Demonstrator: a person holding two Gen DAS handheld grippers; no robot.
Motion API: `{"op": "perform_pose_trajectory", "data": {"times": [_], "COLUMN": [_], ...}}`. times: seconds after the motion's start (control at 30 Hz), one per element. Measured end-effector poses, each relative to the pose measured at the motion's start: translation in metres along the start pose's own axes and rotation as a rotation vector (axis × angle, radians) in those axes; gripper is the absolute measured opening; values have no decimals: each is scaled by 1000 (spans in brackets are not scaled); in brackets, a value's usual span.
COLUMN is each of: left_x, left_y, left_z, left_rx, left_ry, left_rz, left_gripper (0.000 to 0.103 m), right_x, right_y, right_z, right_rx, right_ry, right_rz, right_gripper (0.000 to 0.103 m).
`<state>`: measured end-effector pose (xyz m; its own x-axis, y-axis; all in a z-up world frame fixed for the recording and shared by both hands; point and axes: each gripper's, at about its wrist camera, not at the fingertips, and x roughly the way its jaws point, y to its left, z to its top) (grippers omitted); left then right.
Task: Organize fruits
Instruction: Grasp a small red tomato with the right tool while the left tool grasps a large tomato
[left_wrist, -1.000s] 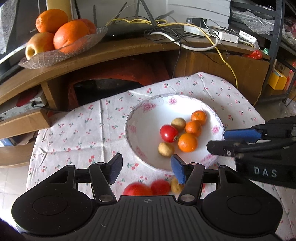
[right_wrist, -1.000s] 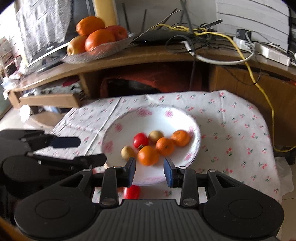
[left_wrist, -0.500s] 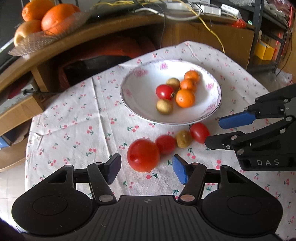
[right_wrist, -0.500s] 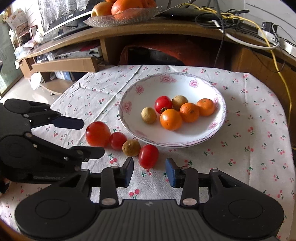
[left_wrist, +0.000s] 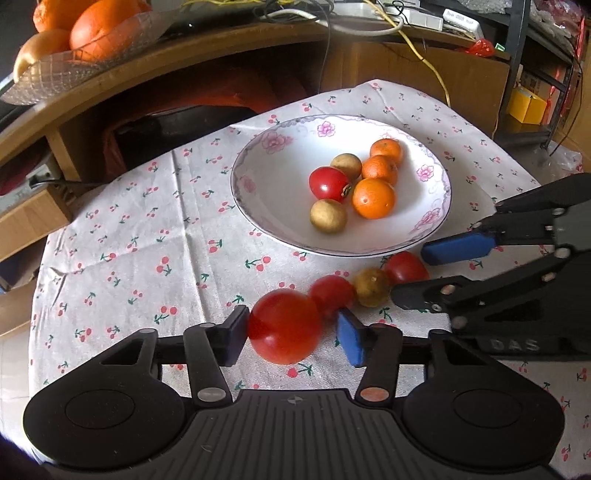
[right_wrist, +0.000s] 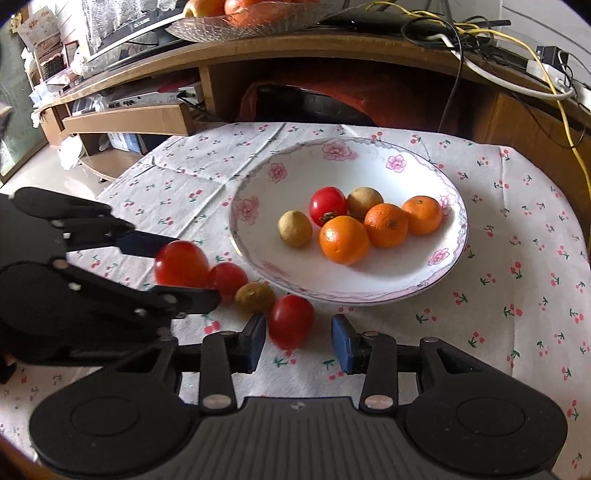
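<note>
Fruits lined up at the bowl's (right_wrist: 456, 258) 7 o'clock rim.
Left gripper (left_wrist: 291, 332) brackets the big tomato (left_wrist: 284, 326), right gripper (right_wrist: 298, 341) the oval tomato (right_wrist: 290, 320) (long axis toward 1 o'clock); both spread, neither clamped.

I see a plate (right_wrist: 452, 266) on the tablecloth (right_wrist: 184, 177), holding six fruits clustered at its middle and right. Near of the plate, a row of four fruits lies on the cloth, running left to right. My left gripper (left_wrist: 291, 332) sits around the leftmost, the large tomato (left_wrist: 284, 325); my right gripper (right_wrist: 298, 341) straddles the rightmost, the small tomato (right_wrist: 291, 320). Far behind the table stands a shelf (right_wrist: 332, 48) with a fruit bowl (right_wrist: 236, 26) on it, at far left.
</note>
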<state>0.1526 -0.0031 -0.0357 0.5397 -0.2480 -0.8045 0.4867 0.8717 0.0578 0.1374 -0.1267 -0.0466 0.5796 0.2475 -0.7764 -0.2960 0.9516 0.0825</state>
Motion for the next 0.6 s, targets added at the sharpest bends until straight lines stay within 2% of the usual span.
{"op": "perform_pose_trajectory", "data": {"times": [0.13, 0.23, 0.3, 0.6], "left_x": [-1, -3, -4, -13], "left_y": [2, 4, 3, -4], "left_z": [0, 0, -1, -3], "left_rx": [-6, -20, -12, -11], "left_ry": [3, 4, 5, 18], "left_rz": [9, 3, 4, 18], "left_gripper": [51, 51, 51, 50], "right_x": [3, 4, 3, -8], "right_y": [1, 3, 4, 11], "right_z": [1, 2, 3, -5], "right_rx": [-15, -12, -11, -15], "right_ry": [-6, -10, -10, 20], "right_rz": [1, -7, -1, -19], "right_gripper": [40, 37, 30, 30]}}
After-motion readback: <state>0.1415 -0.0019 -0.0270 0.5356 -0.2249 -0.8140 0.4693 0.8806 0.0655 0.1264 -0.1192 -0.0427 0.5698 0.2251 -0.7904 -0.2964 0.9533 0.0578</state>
